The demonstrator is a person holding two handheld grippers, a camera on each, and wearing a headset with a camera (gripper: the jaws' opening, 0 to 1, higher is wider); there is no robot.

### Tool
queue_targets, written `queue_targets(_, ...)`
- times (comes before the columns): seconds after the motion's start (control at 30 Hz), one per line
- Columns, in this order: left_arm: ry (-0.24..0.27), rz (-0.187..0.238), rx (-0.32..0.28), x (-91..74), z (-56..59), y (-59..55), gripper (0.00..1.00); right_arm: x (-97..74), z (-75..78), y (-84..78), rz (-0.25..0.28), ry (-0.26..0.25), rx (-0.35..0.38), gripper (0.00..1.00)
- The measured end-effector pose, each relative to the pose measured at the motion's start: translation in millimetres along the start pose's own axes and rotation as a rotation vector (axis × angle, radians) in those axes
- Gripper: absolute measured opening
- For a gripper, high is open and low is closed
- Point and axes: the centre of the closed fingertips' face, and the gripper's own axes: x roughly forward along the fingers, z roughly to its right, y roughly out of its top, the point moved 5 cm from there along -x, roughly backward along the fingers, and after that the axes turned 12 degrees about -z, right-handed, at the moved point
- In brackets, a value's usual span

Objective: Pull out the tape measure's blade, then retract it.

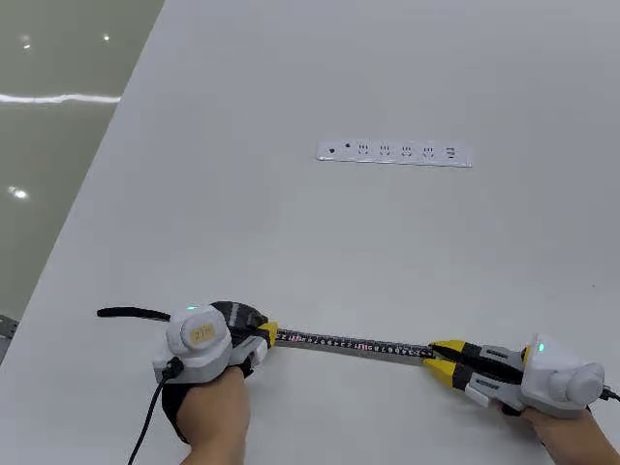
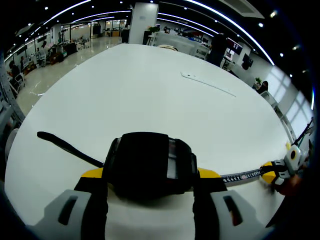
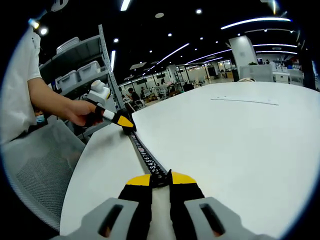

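Observation:
The black tape measure case (image 2: 150, 164) sits clamped between the yellow-tipped jaws of my left gripper (image 1: 254, 334), its black wrist strap (image 1: 132, 313) trailing left on the table. The blade (image 1: 354, 344), dark with printed marks, is drawn out to the right, lying low over the table. My right gripper (image 1: 438, 357) is shut on the blade's end, which shows between its fingers (image 3: 159, 179) in the right gripper view. From there the blade (image 3: 145, 152) runs away to the left gripper (image 3: 122, 121).
A white power strip (image 1: 393, 152) lies flat further out on the white table (image 1: 320, 232). The table's left edge (image 1: 102, 145) drops to a glossy floor. A grey mesh chair (image 3: 37, 175) stands at the table's near side.

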Motion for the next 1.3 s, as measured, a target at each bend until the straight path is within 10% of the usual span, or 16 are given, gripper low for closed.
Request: queue_targets(1.3, -0.003, -0.002, -0.004, 0.5, -0.9, 0.0, 0.67, 33.2, -12.3, 17.8, -0.006, 0.045, -0.022, 0.11)
